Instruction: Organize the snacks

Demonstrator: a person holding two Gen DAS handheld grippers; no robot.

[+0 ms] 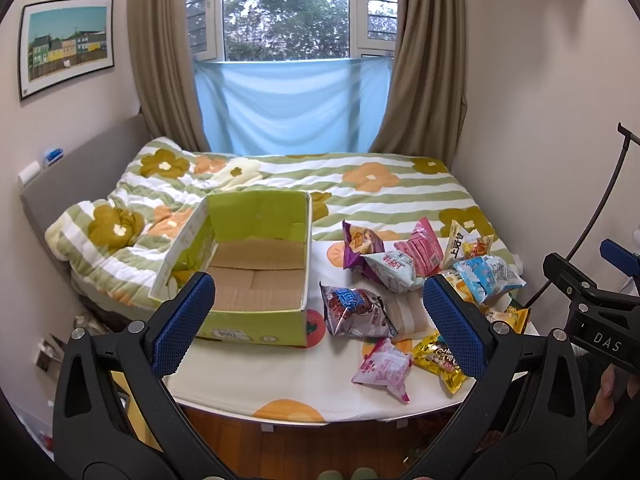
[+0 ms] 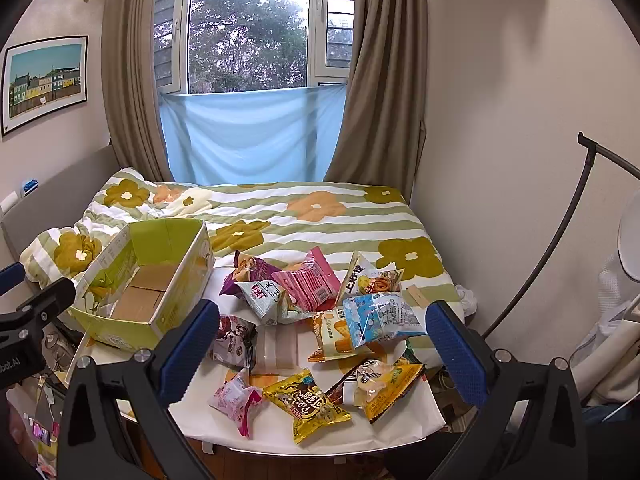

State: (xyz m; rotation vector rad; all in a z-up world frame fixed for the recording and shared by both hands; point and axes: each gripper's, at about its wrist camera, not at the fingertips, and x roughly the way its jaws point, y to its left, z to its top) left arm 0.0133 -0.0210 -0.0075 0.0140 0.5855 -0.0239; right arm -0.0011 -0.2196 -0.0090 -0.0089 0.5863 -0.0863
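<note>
Snack packets (image 2: 320, 320) lie heaped at lower centre of the right wrist view, on the bed's (image 2: 320, 208) near end, beside the empty green cardboard box (image 2: 120, 322) at left, its top open to receive them. Left gripper (image 1: 318, 322) and right gripper (image 2: 320, 350) hover short of the bed, fingers wide and empty, ready to pick.

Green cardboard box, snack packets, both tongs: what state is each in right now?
Green cardboard box: open, empty, on the bed.
Pile of foil snack packets: loose on the bed beside the box, none boxed.
Left tongs: open, holding nothing.
Right tongs: open, holding nothing.
Brown curtains: drawn apart.
</note>
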